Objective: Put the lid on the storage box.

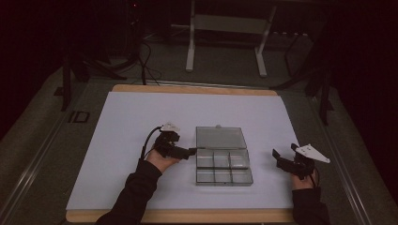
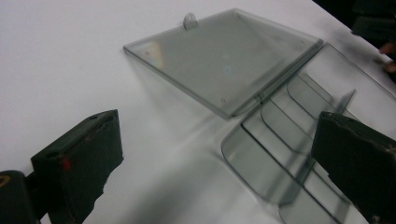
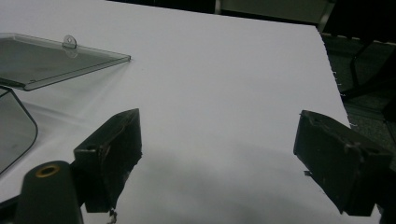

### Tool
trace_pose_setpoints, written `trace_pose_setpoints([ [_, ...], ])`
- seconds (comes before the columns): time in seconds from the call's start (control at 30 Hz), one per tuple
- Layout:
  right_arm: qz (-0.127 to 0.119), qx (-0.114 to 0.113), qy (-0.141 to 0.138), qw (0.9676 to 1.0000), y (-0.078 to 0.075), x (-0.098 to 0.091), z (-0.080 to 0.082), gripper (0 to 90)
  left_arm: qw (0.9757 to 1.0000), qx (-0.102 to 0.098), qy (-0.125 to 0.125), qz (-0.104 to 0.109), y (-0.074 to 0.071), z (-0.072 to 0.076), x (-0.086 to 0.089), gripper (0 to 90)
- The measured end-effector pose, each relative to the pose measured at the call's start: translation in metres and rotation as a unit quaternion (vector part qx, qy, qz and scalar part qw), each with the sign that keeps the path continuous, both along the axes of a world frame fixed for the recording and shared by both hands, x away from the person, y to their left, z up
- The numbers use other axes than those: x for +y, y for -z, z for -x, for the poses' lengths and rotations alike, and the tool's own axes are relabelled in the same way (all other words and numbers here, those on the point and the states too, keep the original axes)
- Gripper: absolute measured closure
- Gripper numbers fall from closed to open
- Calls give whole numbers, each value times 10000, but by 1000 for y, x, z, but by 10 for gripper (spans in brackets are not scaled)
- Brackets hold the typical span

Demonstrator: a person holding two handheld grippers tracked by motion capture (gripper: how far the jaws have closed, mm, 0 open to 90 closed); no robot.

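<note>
We take this for a lab or recording room: a white sheet (image 1: 141, 140) covers a wooden tabletop (image 1: 187, 215), dark curtains close in both sides, cables (image 1: 148, 65) trail over the grey carpet (image 1: 225, 65), and a white desk frame (image 1: 225, 28) stands behind.

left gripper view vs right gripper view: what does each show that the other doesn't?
Left gripper view: the box's dividers between its open tongs, plus the hinge.
Right gripper view: the sheet's far right edge, dark floor beyond, and a table frame; its tongs are open over bare sheet.
Both: the open lid with its tab, on the white sheet.
</note>
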State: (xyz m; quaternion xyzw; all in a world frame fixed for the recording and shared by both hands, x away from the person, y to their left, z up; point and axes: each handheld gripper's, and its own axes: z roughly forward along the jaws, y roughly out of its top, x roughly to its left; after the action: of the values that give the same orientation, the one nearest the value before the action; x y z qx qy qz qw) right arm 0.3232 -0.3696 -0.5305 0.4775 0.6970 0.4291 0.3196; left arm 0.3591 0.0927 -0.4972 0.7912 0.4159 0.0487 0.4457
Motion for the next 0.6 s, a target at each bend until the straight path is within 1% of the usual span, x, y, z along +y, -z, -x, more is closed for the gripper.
trace_pose_setpoints([
  [0.03,-3,0,3,10000,0,0,0,150,10000,24,16,13,-1,-2,-1,28],
  [0.1,-8,4,-2,10000,0,0,0,150,10000,36,-68,-5,-2,-5,-5,28],
  [0.13,-10,3,-1,10000,0,0,0,150,10000,74,-32,18,-3,-8,-7,28],
  [0.17,-8,2,-2,10000,0,0,0,150,9999,70,-72,-14,-4,-10,-8,28],
  [0.2,-12,3,-6,10000,0,0,0,150,9999,120,-60,6,-4,-12,-10,28],
  [0.23,-11,3,-8,10000,0,0,0,150,9999,140,-42,-14,-3,-13,-11,28],
  [0.27,-15,5,-8,10000,0,0,0,150,9998,131,-108,-77,-3,-15,-13,28],
  [0.37,-21,9,-14,10000,0,-1,0,150,9996,225,-130,-87,-3,-21,-17,28],
  [0.4,-21,10,-16,10000,0,-1,0,150,9996,262,-97,-55,-3,-23,-18,28],
  [0.47,-17,12,-23,10000,0,-1,0,150,9994,280,-146,-115,-2,-27,-21,28],
  [0.5,-13,14,-28,10000,0,0,0,150,9994,301,-116,-128,-2,-28,-23,28],
  [0.6,-2,16,-38,10000,0,0,0,151,9989,347,-179,-250,-2,-33,-30,28],
])
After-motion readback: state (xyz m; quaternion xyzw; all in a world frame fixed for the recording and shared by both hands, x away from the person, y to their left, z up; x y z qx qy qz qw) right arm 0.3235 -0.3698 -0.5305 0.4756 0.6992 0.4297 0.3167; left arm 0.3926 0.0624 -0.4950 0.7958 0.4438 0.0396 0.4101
